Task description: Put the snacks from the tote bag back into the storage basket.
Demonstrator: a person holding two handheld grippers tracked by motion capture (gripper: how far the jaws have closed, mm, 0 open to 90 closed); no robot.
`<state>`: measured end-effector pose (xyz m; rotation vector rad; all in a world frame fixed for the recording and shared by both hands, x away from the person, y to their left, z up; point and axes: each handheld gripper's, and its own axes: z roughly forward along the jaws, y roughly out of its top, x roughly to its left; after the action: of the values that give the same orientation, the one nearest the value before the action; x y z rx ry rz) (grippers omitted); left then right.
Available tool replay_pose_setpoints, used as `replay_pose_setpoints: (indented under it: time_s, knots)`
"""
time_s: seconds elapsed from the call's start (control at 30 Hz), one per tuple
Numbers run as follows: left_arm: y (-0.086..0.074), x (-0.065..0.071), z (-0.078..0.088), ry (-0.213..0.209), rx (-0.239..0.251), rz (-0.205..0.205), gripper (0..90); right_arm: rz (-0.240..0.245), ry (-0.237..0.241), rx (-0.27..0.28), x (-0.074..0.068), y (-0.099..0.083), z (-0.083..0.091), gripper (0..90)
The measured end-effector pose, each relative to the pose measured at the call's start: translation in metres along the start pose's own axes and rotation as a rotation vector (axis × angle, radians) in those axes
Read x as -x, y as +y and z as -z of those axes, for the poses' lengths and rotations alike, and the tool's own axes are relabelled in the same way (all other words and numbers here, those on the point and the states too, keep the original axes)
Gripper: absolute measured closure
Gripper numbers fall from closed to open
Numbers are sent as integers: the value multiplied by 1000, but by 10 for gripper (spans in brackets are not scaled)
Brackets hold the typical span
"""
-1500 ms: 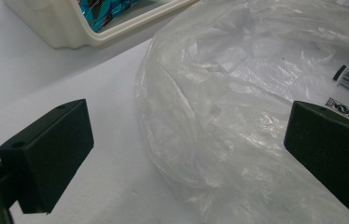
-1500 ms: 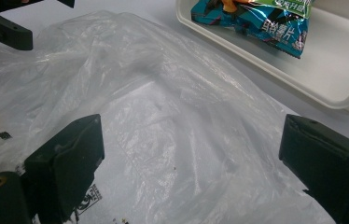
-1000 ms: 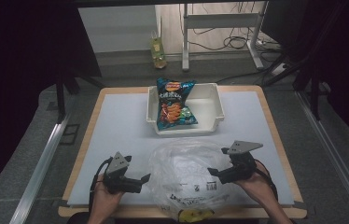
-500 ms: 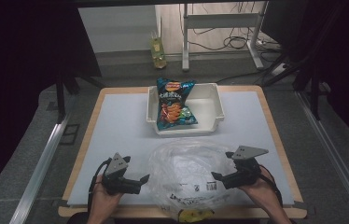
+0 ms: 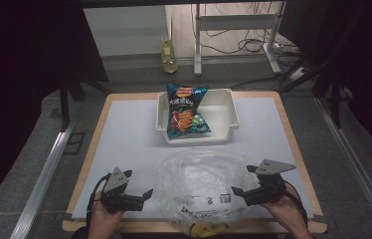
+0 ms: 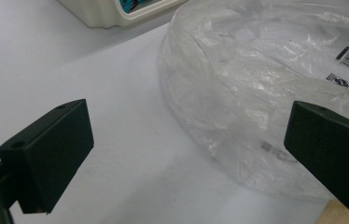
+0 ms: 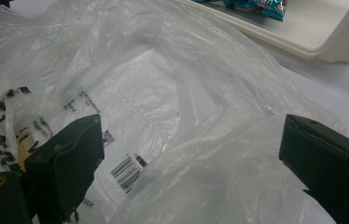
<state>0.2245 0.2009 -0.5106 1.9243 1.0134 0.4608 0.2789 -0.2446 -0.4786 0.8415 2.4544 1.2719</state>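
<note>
A crumpled clear plastic bag lies at the near middle of the white table, with a barcode label on it. My left gripper is open just left of the bag, jaws pointing right. In the left gripper view the gripper frames the bag's edge without touching it. On the other side of the bag, my right gripper is open with its jaws pointing left. In the right gripper view this gripper hovers wide over the bag.
A white tray stands beyond the bag and holds a blue chips bag. The tray's corner and its rim show in the gripper views. Something yellow lies at the table's front edge. A yellow bottle stands on the floor behind.
My right gripper has drifted a little toward the near edge and to the right. The left gripper and the bag have hardly moved.
</note>
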Motion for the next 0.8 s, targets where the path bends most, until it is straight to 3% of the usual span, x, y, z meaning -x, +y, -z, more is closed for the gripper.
replay_pose_setpoints:
  time_s: [0.43,0.8]
  knots:
    - [1,0,4,4,23,0,3,-22,-38,27,1,-12,21,40]
    - [0,-2,4,13,14,-3,1,-4,-97,30,1,-21,35,39]
